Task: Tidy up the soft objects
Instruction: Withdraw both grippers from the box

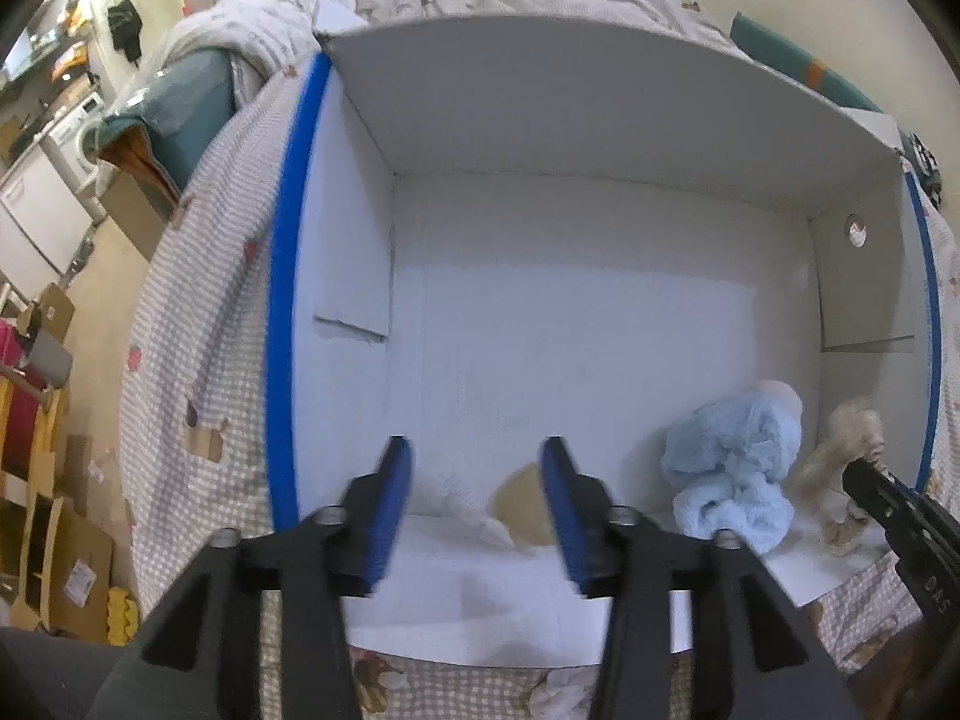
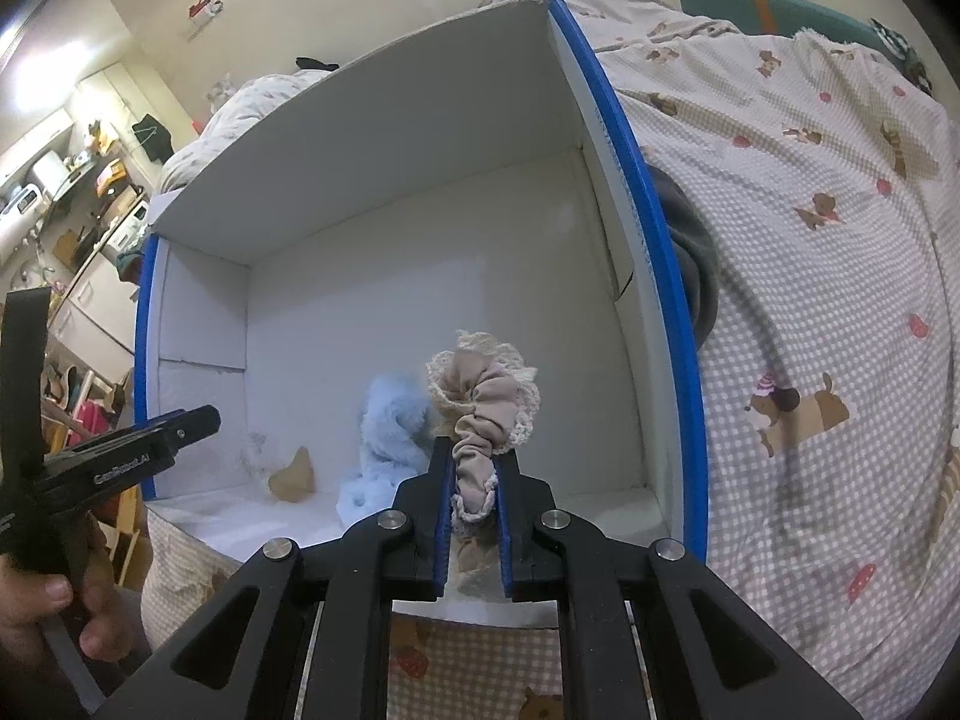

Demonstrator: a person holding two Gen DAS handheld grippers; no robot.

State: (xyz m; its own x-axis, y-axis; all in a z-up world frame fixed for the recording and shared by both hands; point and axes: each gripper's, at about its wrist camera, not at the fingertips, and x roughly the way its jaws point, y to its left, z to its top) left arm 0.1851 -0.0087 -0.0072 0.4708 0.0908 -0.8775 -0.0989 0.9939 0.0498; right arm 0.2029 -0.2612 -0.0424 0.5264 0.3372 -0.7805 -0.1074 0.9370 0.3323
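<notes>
— So, left wrist view first: what's ahead of the left gripper (image 1: 477,468)?

— Its fingers (image 1: 393,498) are apart with nothing between them, hovering over the near edge of the box (image 1: 600,90), which sits on a checked bedsheet (image 1: 198,312). Just past the fingers, low inside the box, lie a white fluffy piece (image 1: 456,507) and a tan piece (image 1: 525,507), touching each other. Off to the right of the fingers is a blue plush (image 1: 735,462), and beyond it a beige scrunchie (image 1: 840,456) with the right gripper (image 1: 864,480) on it at the frame edge.

— And the right wrist view?

— The right gripper (image 2: 474,468) has its fingers (image 2: 441,498) clamped on the scrunchie (image 2: 483,414), whose lace-trimmed loop stands up beyond the tips, over the near part of the box (image 2: 372,138). The blue plush (image 2: 384,450) is just left of the fingers, against the scrunchie. Further left sit the tan piece (image 2: 294,474) and the white piece (image 2: 258,450), then the left gripper (image 2: 180,426) at the box's left wall. The bedsheet (image 2: 810,300) spreads out to the right.
</notes>
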